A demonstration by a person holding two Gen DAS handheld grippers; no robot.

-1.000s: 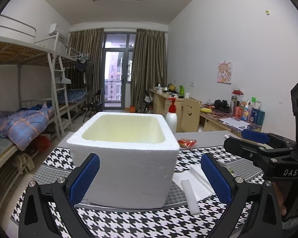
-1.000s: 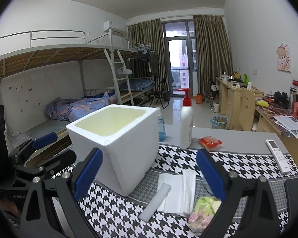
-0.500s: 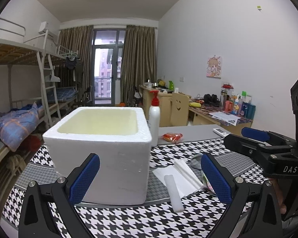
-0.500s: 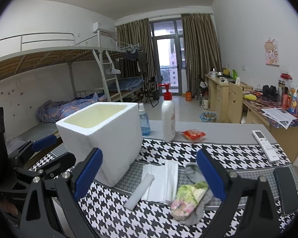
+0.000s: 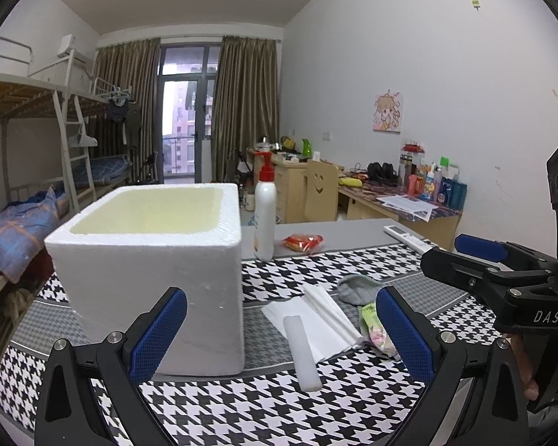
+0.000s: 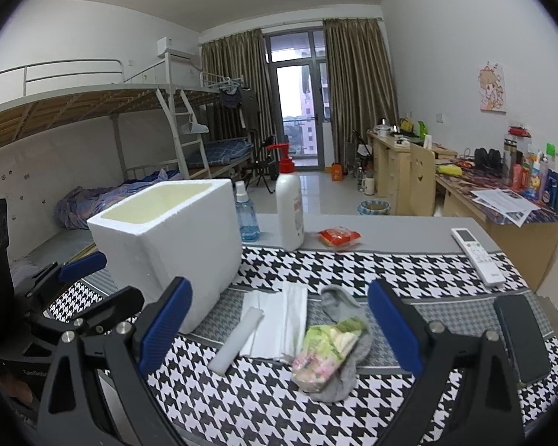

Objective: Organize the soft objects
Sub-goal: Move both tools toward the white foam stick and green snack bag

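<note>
Since a second ago both views have swung rightward: foam box (image 5: 148,278) now sits left of centre, and the grey sock (image 6: 338,338) and floral packet (image 6: 325,349), earlier cut off or hidden, show in full. Nothing on the table (image 6: 390,226) has shifted.

Left gripper (image 5: 279,338): blue pads wide apart, holding nothing, hovering near the table's front edge. Right gripper (image 6: 279,327): likewise spread, empty, above the front edge.

Foam box stands upright, open top, toward the left edge. White tissue sheets (image 6: 279,319) lie flat just beside its right wall. White foam stick (image 6: 236,340) rests across the tissue's near corner, long axis running front-to-back, slightly slanted. Sock lies right of the tissue, long axis front-to-back; packet lies on it, same direction.

Open cloth between the sock and the black phone (image 6: 520,338) at the right edge. Behind: pump bottle (image 6: 290,212), blue spray bottle (image 6: 246,215), red snack packet (image 6: 338,238), remote (image 6: 478,254) near the back right corner.
</note>
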